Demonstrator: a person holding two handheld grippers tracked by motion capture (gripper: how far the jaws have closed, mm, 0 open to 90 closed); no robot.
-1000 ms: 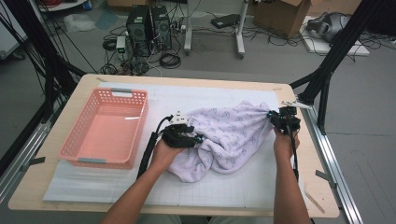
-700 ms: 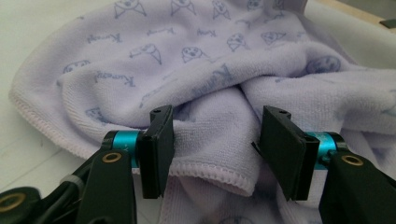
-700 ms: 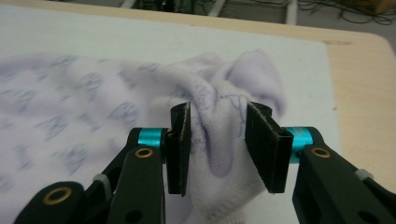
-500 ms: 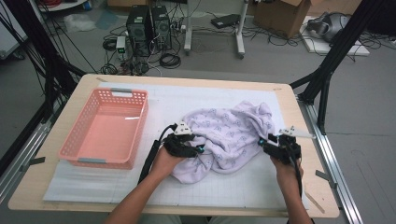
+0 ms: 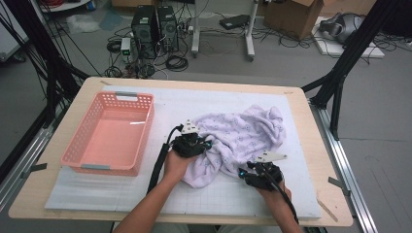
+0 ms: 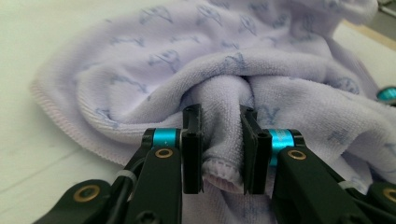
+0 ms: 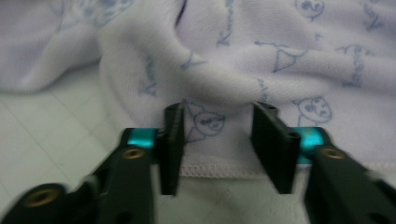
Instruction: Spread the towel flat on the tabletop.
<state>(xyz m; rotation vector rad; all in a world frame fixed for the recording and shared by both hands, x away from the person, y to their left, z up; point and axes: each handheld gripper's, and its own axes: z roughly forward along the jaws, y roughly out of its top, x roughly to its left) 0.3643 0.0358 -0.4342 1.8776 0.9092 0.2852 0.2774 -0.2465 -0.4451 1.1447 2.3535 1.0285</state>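
A lilac towel [image 5: 243, 136] with small blue prints lies crumpled on the white mat, right of centre. My left gripper [image 5: 206, 144] is at its left side. In the left gripper view its jaws have just been closing, and the left gripper [image 6: 219, 149] is shut on a bunched fold of the towel [image 6: 187, 60]. My right gripper [image 5: 241, 174] is at the towel's near edge. In the right gripper view its jaws have just been closing too. The right gripper [image 7: 217, 140] still stands apart around the stitched hem of the towel [image 7: 280, 46], which lies flat between the pads.
A pink plastic basket [image 5: 145, 131] stands empty on the left of the white grid mat [image 5: 194, 99]. The wooden table [image 5: 301, 111] ends just past the mat on the right. Computers and cables sit on the floor beyond.
My right hand has come from the towel's far right corner toward me and leftward to its near edge. The towel's right side now lies slacker. The left hand has stayed put.
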